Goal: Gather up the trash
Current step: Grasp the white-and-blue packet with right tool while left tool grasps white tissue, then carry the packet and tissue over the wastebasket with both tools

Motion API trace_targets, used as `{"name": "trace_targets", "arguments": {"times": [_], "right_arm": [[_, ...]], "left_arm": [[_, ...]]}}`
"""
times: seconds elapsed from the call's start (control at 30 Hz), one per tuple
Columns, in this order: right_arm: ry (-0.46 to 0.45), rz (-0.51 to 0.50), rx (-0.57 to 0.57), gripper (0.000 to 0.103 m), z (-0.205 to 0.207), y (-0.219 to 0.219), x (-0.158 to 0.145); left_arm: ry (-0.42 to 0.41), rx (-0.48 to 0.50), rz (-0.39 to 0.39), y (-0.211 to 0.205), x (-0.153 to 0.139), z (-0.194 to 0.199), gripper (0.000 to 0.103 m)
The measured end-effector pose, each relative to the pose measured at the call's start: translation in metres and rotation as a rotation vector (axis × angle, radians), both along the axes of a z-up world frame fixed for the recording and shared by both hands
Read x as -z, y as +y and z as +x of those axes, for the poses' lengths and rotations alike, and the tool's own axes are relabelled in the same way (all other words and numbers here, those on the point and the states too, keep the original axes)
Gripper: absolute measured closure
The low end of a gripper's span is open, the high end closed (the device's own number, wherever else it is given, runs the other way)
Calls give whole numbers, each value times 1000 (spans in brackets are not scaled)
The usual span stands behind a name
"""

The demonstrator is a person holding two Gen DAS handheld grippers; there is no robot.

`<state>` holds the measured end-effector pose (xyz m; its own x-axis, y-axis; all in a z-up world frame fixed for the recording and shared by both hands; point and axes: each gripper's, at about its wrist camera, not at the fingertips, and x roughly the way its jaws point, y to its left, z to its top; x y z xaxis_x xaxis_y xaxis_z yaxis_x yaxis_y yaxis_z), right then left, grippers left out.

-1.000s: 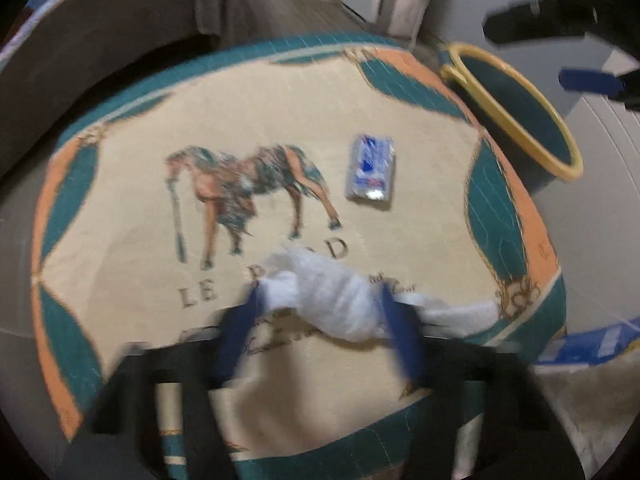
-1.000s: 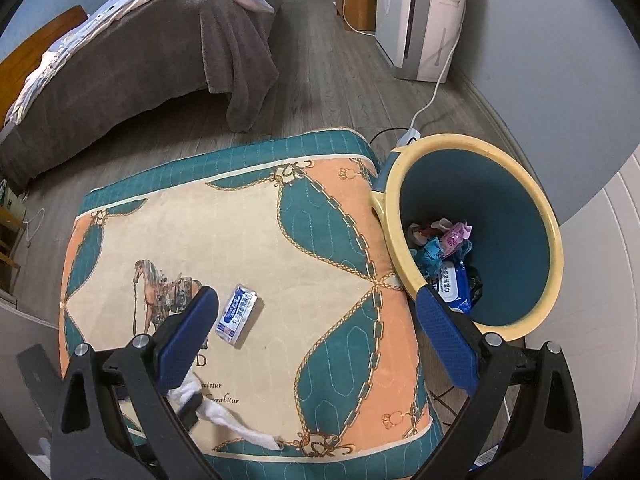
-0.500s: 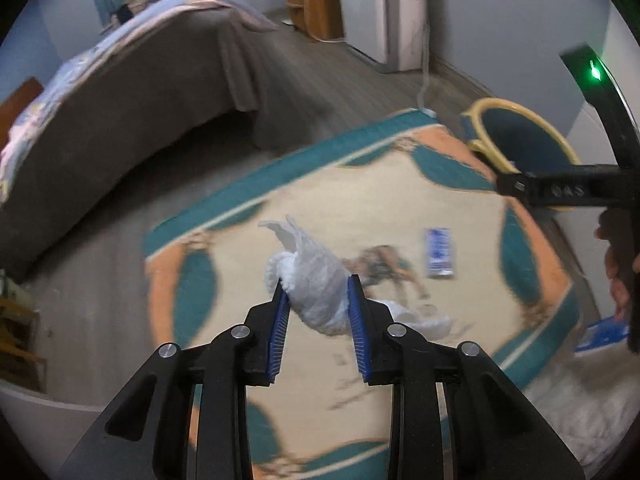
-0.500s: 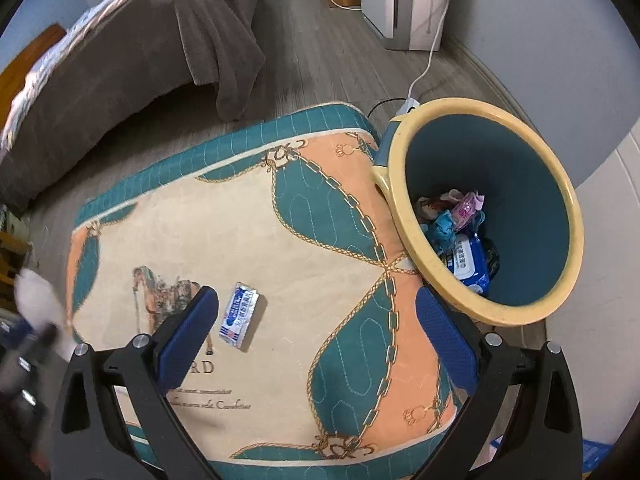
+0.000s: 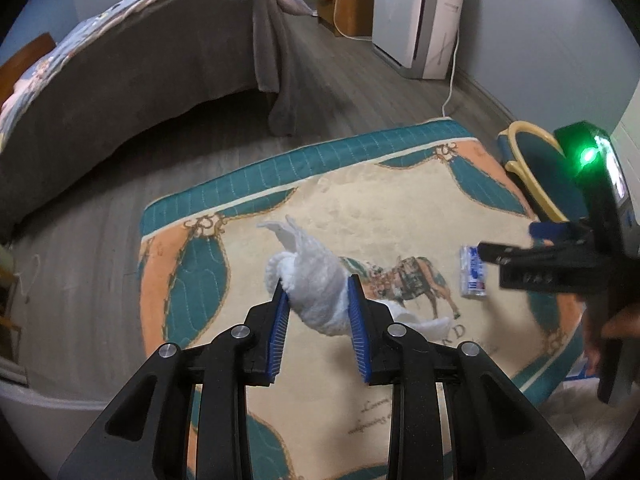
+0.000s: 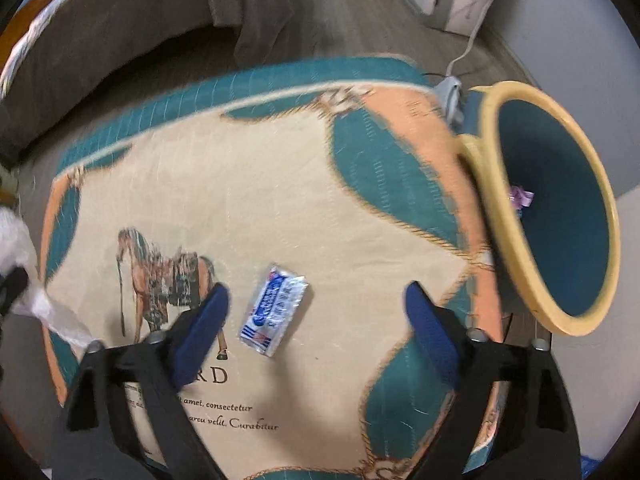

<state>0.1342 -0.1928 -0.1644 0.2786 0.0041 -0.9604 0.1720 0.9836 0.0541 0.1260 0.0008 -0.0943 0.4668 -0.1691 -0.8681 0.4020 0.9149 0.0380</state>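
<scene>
Two tongs: left tongs [image 5: 318,304] clamped a white crumpled tissue [image 5: 316,284]; right tongs [image 6: 316,312] were closing, empty, above the blue packet [image 6: 274,308] mid-rug [image 6: 280,184]; only the right view showed inside the bin [image 6: 560,216].

The rug [image 6: 248,208] carries the clearest lettering, printed in dark serif type below its horse picture [image 6: 160,276]. In the right wrist view the letters "RD" end a large word, and under them run two smaller lines ending "amet, consectetur" and "velit. Curabitur". The left wrist view shows the same "RD" and faint script beneath it, too blurred to read. The small blue and white packet [image 6: 276,308] lying on the rug bears white printing, but no word of it can be made out.
</scene>
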Motion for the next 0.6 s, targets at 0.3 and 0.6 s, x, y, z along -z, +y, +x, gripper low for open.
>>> {"name": "trace_targets", "arguments": {"times": [0.3, 0.6], "right_arm": [[74, 4, -67, 51, 10, 23, 29], [51, 1, -93, 84, 12, 27, 19]], "left_arm": [[23, 16, 8, 0, 8, 14, 73], [22, 24, -6, -6, 4, 14, 73]]}}
